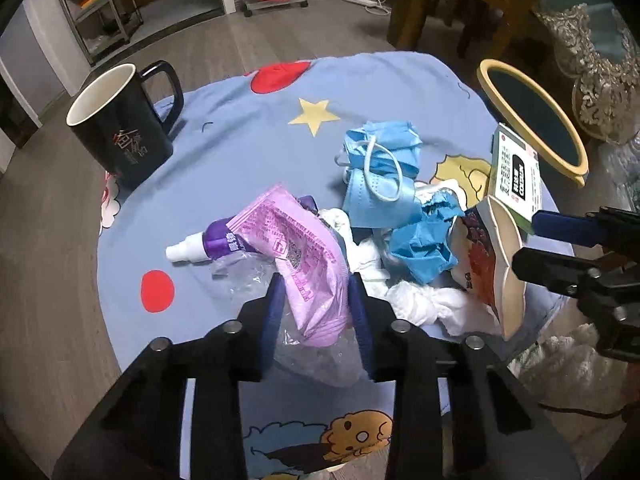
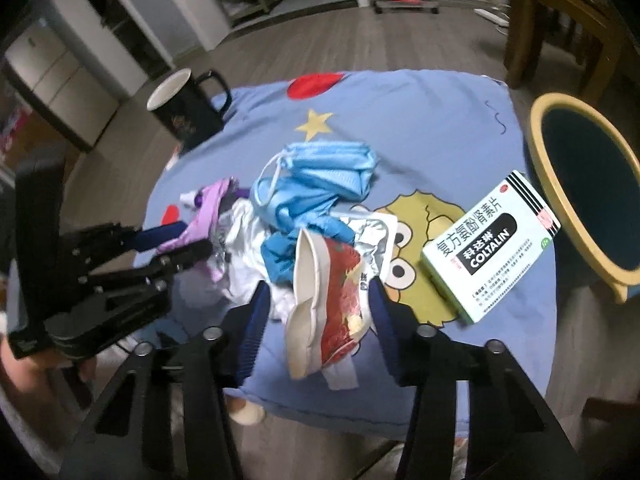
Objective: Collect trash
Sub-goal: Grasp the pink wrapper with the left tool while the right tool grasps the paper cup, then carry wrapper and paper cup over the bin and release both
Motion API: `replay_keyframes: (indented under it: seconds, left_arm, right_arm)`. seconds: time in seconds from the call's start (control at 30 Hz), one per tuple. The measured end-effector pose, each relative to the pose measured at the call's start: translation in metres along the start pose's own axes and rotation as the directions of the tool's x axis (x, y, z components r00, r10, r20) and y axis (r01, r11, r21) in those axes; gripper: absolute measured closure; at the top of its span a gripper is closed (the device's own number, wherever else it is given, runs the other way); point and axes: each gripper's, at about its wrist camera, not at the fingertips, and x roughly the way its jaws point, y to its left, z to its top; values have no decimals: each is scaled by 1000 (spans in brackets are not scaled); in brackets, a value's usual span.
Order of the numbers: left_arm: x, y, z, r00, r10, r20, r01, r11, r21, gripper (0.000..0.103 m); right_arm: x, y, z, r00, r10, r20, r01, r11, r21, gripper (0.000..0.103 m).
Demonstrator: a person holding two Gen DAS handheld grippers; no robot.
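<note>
A heap of trash lies on the blue cartoon cloth [image 1: 248,132]: blue face masks [image 1: 380,168], white tissues [image 1: 416,300], a purple wrapper [image 1: 304,256], clear plastic [image 1: 316,352] and a crushed red-and-white paper cup [image 2: 332,296]. My left gripper [image 1: 316,288] is closed on the purple wrapper; it also shows in the right wrist view [image 2: 188,236]. My right gripper [image 2: 316,300] straddles the crushed cup, jaws apart, pads near its sides. The cup also shows in the left wrist view [image 1: 492,272].
A black mug [image 1: 120,120] stands at the far left of the cloth. A green-white medicine box [image 2: 488,248] lies at the right. A yellow-rimmed bin [image 2: 580,196] stands beyond the right edge. A small purple spray bottle [image 1: 200,248] lies left of the heap.
</note>
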Motion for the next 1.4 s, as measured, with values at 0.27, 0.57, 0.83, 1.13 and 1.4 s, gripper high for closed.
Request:
replay_keyframes:
  seconds: [0.27,0.57,0.83,1.13,1.4]
  left_arm:
    - [-18,2,3,996,26,83,-26,1000,0,85]
    - [-49,4,5,980,31,198,-28,999,-15,85]
    - [-48,6,4,983,27,180,-22,999,-30,85]
    - [-39,7,7,986,15,164,-10,999,-32,85]
    - [-38,2,9,986,5,167,-1,1000,-23,85]
  right_arm:
    - [-6,-1,1,1000,-14,7,14,1000,2,97]
    - [-30,-11,5,996,-22,84,18,999,44,101]
    - [-12,14,-5,999,-32,26,34,996,-81,59]
    - [31,31,-12,982,-178,-62,161,963,-217,57]
    - [7,4,1,993,-119,15,120,990,-71,99]
